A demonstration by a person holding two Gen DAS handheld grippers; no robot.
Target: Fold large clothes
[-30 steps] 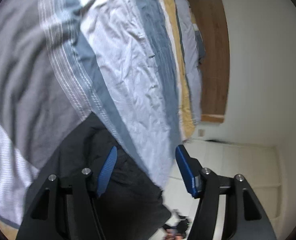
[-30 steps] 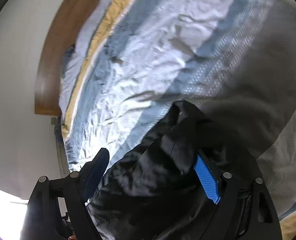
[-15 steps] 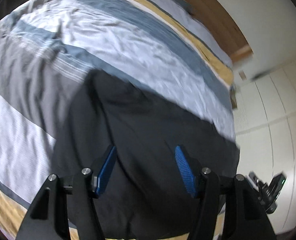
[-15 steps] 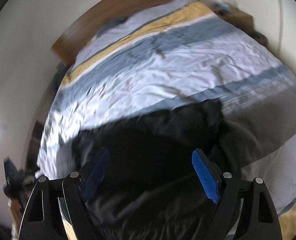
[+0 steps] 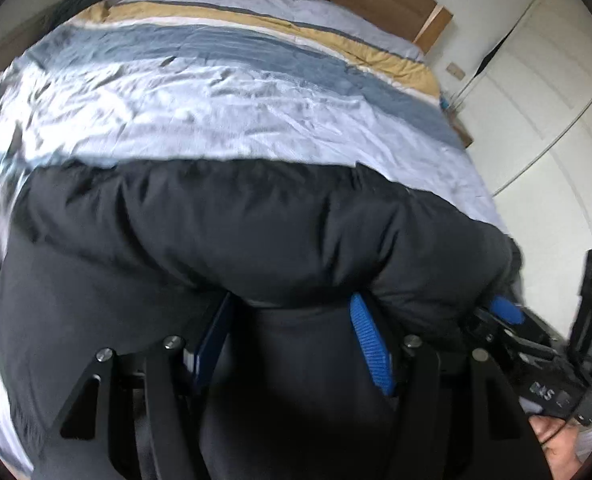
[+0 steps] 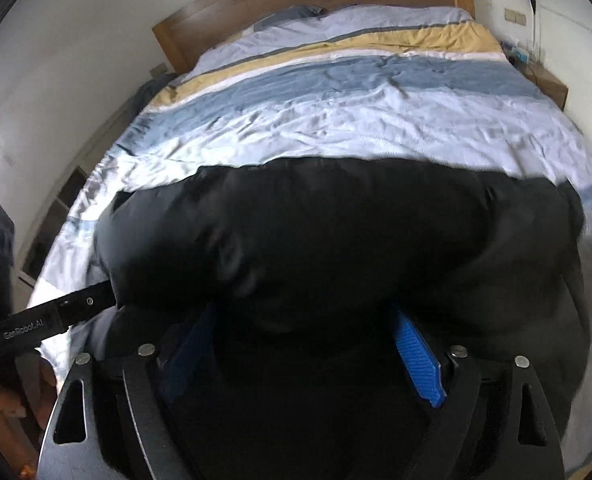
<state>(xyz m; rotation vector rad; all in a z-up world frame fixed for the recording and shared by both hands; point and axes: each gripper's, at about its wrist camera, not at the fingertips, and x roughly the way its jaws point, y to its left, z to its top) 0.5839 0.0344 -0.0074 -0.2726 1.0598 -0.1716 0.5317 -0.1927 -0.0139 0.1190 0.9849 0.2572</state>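
While the black padded coat (image 5: 256,240) is lying crosswise on the near part of the striped duvet (image 5: 236,120), I am judging that the folding is only partly under way: the coat is already doubled into a thick puffed roll running side to side, but it is looking bulky and uneven rather than neatly squared. My left gripper (image 5: 292,340) is sitting right at the near edge of that roll, dark fabric filling the gap between its blue pads (image 5: 370,344); whether they are pinching the cloth or merely straddling it I cannot tell, since the black material is hiding the contact. My right gripper (image 6: 308,354) is standing wide, its jaws having just been opening, with the coat (image 6: 336,240) bulging between them and apparently not pressed. In the left wrist view the right gripper is showing at the coat's right end. I am guessing that tucking the sleeves and another fold are remaining, though the sleeves are hidden.
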